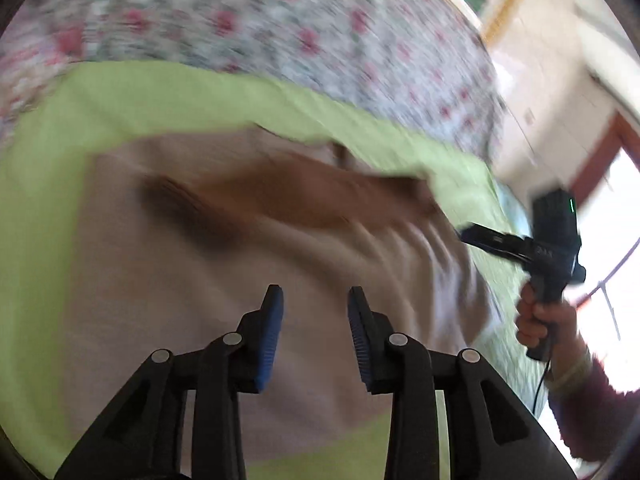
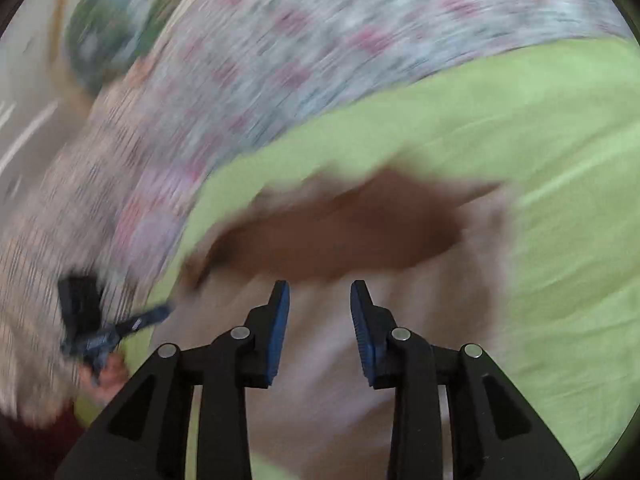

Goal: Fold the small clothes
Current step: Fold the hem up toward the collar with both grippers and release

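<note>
Beige garment (image 1: 168, 288) w/ brown patch lies flat on green sheet (image 1: 48, 184); left gripper (image 1: 316, 324) parted, empty, above it. Right-wrist view: right gripper (image 2: 320, 320) likewise released over garment's near part. Best pinch matching corners, fold evenly.

left wrist: down, close | right wrist: same | shared: garment (image 1: 200, 280)

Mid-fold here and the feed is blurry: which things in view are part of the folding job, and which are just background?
Job:
pale pink garment with a brown patch
left gripper, open
right gripper, open

Background:
green sheet
floral bedcover
window
</note>
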{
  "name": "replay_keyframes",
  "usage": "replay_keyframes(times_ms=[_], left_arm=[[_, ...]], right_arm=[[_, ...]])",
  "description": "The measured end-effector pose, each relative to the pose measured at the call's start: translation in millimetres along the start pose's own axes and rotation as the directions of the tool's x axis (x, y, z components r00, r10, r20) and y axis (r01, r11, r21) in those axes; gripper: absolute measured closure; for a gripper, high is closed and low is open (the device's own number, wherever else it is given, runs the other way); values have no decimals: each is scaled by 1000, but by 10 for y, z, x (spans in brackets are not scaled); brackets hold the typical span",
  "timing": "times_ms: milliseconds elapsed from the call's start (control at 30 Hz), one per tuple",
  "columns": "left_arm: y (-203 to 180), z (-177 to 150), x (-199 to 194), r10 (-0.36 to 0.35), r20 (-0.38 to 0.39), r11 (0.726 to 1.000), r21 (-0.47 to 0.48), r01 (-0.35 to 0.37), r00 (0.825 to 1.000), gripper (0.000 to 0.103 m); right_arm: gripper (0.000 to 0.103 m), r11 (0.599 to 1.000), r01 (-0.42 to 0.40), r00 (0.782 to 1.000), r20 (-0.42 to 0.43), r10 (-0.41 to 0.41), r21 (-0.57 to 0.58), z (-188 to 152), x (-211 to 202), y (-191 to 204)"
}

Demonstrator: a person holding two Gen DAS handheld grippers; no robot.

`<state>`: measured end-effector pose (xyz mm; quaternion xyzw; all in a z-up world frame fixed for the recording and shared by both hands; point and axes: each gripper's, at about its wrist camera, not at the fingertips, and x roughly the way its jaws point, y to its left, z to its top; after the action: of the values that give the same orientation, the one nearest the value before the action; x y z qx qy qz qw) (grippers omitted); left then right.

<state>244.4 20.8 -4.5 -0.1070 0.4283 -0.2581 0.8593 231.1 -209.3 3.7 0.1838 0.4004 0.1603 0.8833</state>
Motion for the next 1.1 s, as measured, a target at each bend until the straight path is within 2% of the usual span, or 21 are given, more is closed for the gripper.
replay_keyframes(times_ms=[33,100,167,200,233,300,333,367,400,433,467,533,600,700,767,833,933,1100], left_arm=[[-56,3,109,2,-24,1000,20,-2,1000,69],[-98,66,384,42,-78,998,59,-37,996,69],[19,216,581,91,-116,994,64,-84,989,70],[90,292,627,109,-116,993,67,-101,987,75],[197,390,665,136,-110,989,66,-130,985,79],[478,578,676,174,-106,985,23,-172,979,81],[601,672,662,197,-93,980,4,-198,976,82],[731,774,669,231,-82,972,-26,-234,969,87],[939,875,658,231,-76,968,-84,-237,970,91],[1085,926,627,252,-57,959,-118,-257,966,89],[1266,982,590,301,-36,939,-165,-303,953,95],[1523,1018,522,255,-10,930,-270,-249,967,99],[1653,971,421,241,24,914,-343,-218,970,99],[1569,854,266,269,43,903,-359,-237,962,98],[1434,726,125,271,58,900,-368,-232,961,90],[1269,538,-57,271,66,899,-374,-228,960,88],[996,227,-293,253,79,902,-381,-205,964,87],[570,-428,-620,209,79,901,-404,-161,975,84]], right_arm=[[69,998,-33,997,-73,29,-55,-18,195,127],[69,992,-52,987,-157,33,-118,-12,460,223],[69,990,-20,979,-203,-9,-138,74,671,159],[71,992,-17,976,-217,-10,-123,145,739,61],[71,994,3,977,-211,-25,-105,253,778,-80],[74,995,71,980,-183,-83,-73,425,771,-318],[74,989,142,979,-144,-146,-41,542,722,-498],[73,979,204,973,-113,-203,0,613,667,-638],[74,968,242,968,-80,-237,58,672,586,-796],[73,940,313,950,-30,-312,136,728,460,-1011],[73,925,326,943,5,-333,197,746,356,-1151],[73,902,287,944,66,-324,322,718,170,-1385],[73,895,253,946,99,-308,367,650,34,-1446],[71,915,231,949,130,-287,330,507,-163,-1242],[71,929,192,956,152,-249,316,376,-326,-1106],[70,937,171,961,160,-227,304,236,-446,-952],[63,946,136,970,157,-188,293,-65,-583,-746],[62,950,112,979,130,-155,290,-542,-632,-438]])
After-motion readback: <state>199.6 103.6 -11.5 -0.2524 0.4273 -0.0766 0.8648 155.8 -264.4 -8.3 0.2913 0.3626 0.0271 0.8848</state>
